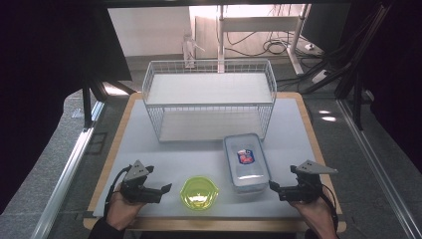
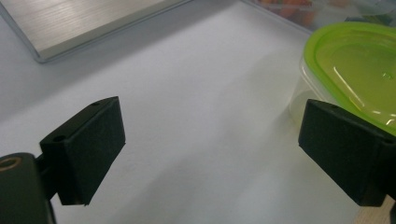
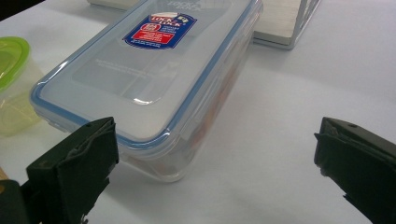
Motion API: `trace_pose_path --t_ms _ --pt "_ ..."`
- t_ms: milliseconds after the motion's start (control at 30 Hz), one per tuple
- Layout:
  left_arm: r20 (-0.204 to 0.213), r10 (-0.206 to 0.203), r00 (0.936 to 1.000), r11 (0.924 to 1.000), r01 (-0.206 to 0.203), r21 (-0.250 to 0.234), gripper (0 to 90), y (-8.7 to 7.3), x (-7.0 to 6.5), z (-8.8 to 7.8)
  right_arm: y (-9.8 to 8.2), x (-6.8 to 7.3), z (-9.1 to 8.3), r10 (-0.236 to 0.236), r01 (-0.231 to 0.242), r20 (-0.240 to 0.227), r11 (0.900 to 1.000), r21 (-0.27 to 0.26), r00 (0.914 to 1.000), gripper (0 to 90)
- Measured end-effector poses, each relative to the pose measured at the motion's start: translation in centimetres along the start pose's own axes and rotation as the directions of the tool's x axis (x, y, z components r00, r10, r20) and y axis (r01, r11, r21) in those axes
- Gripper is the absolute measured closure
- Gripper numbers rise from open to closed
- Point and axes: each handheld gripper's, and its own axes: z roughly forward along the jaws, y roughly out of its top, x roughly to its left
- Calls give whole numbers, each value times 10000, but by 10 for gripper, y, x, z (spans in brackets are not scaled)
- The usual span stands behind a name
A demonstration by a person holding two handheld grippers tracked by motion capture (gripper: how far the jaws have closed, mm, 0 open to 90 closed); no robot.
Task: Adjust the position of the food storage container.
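Fingers (image 2: 84,149) of the left gripper (image 1: 160,190) and right gripper (image 1: 276,188) stand released, holding nothing, near the bench's (image 1: 149,149) front edge. Between them: green-lidded tub (image 1: 199,192), clear lidded box (image 1: 246,162). Step: approach; next, each likely closes in on its nearest container.

Green-lidded round tub (image 1: 199,192) sits upright just beside clear rectangular lidded box (image 1: 246,163).

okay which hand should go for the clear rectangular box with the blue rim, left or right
Right. The right gripper sits just beside the box, fingers open and aimed at its near corner. The left gripper is farther off, with the green-lidded tub between it and the box.
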Motion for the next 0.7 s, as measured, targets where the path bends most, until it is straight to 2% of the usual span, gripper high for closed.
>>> trace_pose_path --t_ms 167,200,333,500,633,700 --pt "121 83 9999 9999 -82 -58 108 3 -4 -2 0 1 0 10 -11 -65 10000 -84 10000 2" --pt "110 296 9995 9996 -296 -21 147 5 -7 -3 1 2 0 -46 46 -63 9999 -99 10000 12" --pt "-59 604 9982 9981 -603 101 236 11 -17 -5 1 4 -1 -176 172 -161 9996 -214 9997 52" --pt "-22 761 9971 9971 -761 -67 321 18 -25 -11 2 7 -1 -469 467 -34 9985 -279 9989 80" --pt "216 799 9966 9962 -790 -367 327 25 -31 -16 3 9 -1 -519 520 61 9982 -295 9986 85" --pt "376 1212 9919 9917 -1194 -473 341 31 -40 -19 3 10 -1 -612 615 89 9976 -306 9981 86"
